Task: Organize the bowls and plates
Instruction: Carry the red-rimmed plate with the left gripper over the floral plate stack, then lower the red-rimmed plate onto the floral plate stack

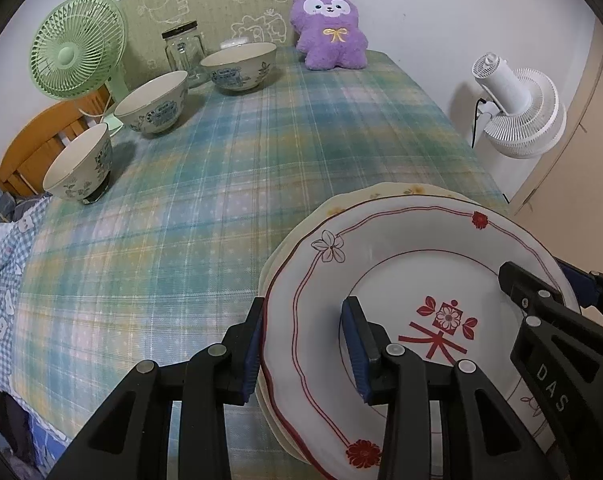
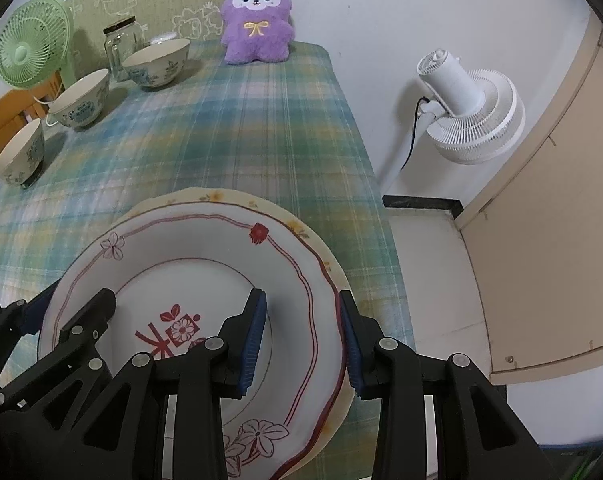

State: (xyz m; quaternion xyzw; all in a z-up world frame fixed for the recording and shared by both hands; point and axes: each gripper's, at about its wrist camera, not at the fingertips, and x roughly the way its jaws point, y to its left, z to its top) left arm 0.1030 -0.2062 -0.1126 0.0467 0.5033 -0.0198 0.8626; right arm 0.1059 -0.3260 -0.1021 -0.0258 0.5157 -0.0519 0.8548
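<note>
jaws: both clamp plate stack (image 1: 381, 240) rims (opposite sides) | bowls (image 1: 153, 104) apart

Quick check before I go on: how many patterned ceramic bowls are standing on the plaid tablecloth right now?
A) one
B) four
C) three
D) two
C: three cream ceramic bowls with blue flower patterns stand in a row along the far left of the plaid tablecloth: the nearest bowl, the middle bowl and the far bowl beside the lidded glass jar.
</note>
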